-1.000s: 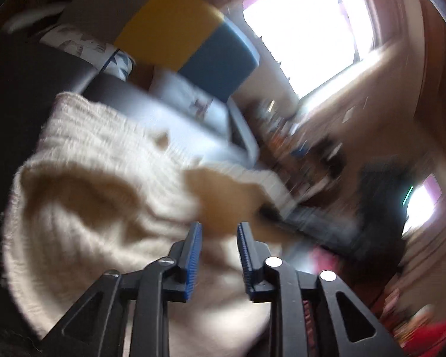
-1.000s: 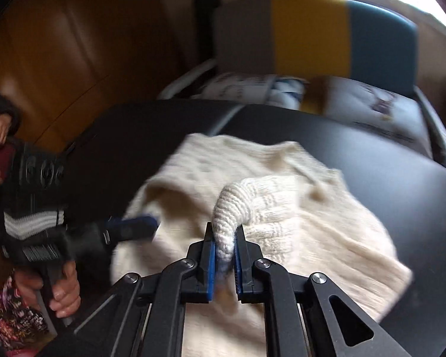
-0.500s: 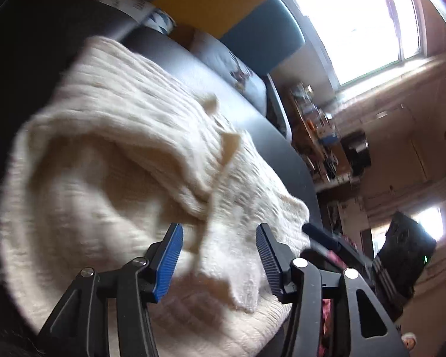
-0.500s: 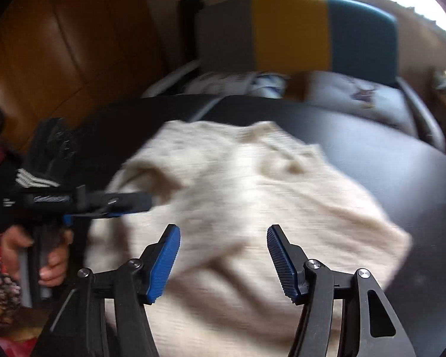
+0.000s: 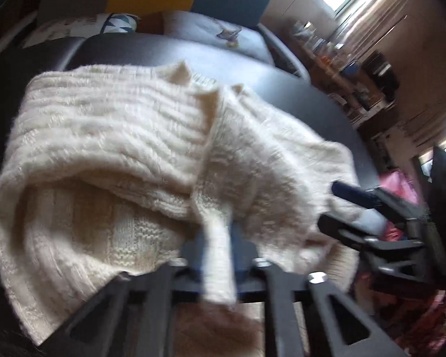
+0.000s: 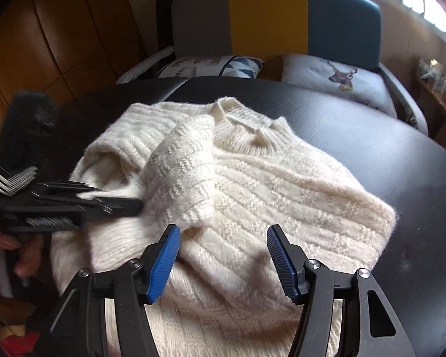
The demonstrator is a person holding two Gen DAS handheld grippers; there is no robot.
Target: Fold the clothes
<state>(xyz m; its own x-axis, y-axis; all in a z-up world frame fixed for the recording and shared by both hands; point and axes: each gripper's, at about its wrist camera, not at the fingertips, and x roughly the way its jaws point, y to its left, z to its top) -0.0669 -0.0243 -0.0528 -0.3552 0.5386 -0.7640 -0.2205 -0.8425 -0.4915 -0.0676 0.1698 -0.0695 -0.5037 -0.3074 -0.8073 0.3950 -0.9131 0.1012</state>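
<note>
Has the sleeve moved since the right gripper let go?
Yes. The sleeve, pinched upright a second ago, now lies flat across the sweater, cuff toward the camera, collar behind it.

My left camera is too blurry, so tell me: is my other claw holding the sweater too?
Observer: No. The right claw is open, with nothing between its pads.
Child: What is right in front of it?
Observer: The sleeve's cuff, lying on the front of the sweater.
Child: Is the sweater's right side hanging off?
Observer: No, that corner rests on the black table.
</note>
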